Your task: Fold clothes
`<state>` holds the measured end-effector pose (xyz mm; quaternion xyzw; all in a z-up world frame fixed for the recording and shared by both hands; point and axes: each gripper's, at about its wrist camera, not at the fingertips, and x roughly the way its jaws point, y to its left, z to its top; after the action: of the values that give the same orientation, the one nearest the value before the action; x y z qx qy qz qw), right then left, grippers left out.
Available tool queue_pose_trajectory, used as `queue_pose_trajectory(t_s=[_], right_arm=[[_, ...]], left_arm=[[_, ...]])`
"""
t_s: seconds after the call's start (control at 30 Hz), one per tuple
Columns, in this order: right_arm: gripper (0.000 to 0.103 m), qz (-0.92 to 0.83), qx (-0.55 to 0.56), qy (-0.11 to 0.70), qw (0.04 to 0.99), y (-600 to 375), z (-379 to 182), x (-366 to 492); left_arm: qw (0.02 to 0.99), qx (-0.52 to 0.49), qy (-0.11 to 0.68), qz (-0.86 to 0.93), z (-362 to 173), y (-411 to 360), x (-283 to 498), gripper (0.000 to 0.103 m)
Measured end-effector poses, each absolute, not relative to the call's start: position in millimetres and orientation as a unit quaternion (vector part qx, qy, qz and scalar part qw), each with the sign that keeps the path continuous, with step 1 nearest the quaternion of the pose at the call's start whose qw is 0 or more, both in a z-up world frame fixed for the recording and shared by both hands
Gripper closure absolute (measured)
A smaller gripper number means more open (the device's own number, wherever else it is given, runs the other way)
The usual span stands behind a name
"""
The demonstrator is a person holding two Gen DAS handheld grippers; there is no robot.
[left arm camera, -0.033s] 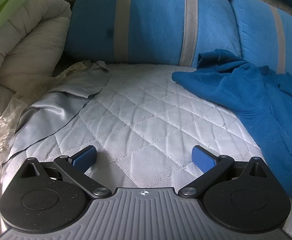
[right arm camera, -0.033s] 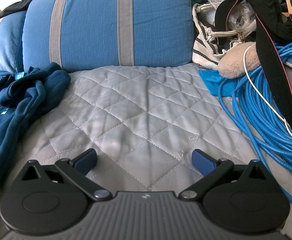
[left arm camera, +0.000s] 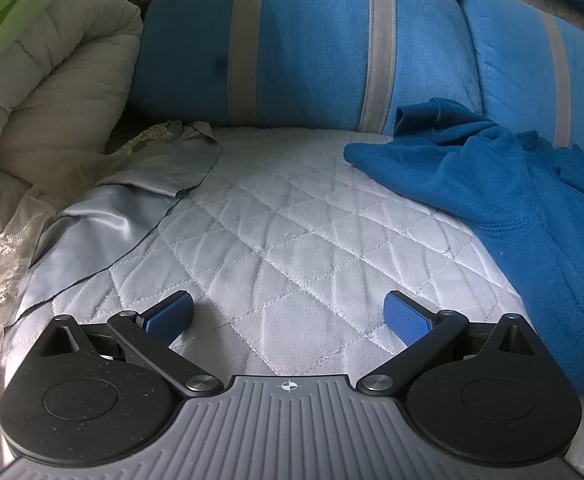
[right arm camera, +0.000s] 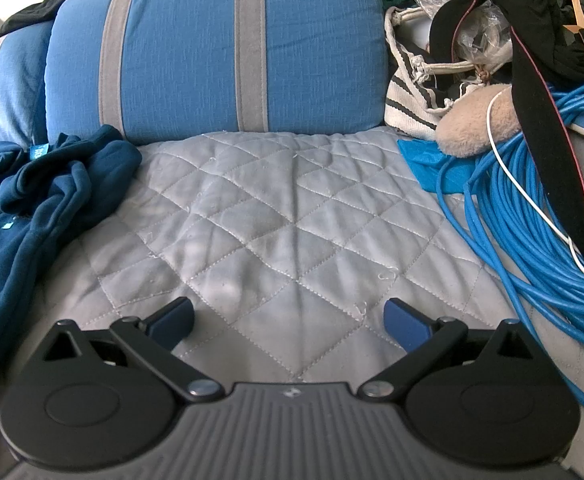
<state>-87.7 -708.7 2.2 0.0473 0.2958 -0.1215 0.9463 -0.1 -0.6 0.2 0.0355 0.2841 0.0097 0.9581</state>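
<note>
A crumpled blue sweatshirt point(left arm camera: 532, 216) lies on the quilted grey sofa cover point(left arm camera: 292, 220), to the right in the left wrist view. In the right wrist view the same sweatshirt point(right arm camera: 39, 204) is bunched at the left, with a small label showing near its top. My left gripper point(left arm camera: 289, 316) hovers over bare quilt with its jaws wide apart and nothing between them, the garment off to its right. My right gripper point(right arm camera: 287, 320) is likewise open and empty over the quilt point(right arm camera: 275, 220), with the sweatshirt to its left.
Blue cushions with grey stripes point(left arm camera: 312, 48) point(right arm camera: 211, 48) stand along the back. A rolled cream duvet point(left arm camera: 43, 92) and a grey satin cloth with a lace edge point(left arm camera: 123, 204) lie at the left. A coil of blue cable point(right arm camera: 524, 220), a black strap point(right arm camera: 552, 140), a striped bag point(right arm camera: 412, 92) and a plush toy point(right arm camera: 476, 124) crowd the right.
</note>
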Motion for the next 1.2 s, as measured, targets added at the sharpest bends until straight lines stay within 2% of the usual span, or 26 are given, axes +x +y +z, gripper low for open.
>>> queue_pose_trajectory(t_s=[0.67, 0.83, 1.03, 1.2], right_arm=[[0.000, -0.139, 0.024, 0.292, 0.946, -698, 2, -90], [0.000, -0.147, 0.029, 0.299, 0.942, -696, 5, -91], [0.000, -0.165, 0.048, 0.347, 0.922, -692, 16, -95], [0.000, -0.169, 0.053, 0.364, 0.914, -690, 18, -99]], left_arm=[[0.958, 0.063, 0.280, 0.024, 3, -11, -3, 0.000], [0.948, 0.031, 0.316, 0.025, 10, -5, 0, 0.000], [0.928, 0.017, 0.370, 0.032, 22, -4, -9, 0.000], [0.929, -0.002, 0.367, 0.042, 32, 4, -30, 0.000]])
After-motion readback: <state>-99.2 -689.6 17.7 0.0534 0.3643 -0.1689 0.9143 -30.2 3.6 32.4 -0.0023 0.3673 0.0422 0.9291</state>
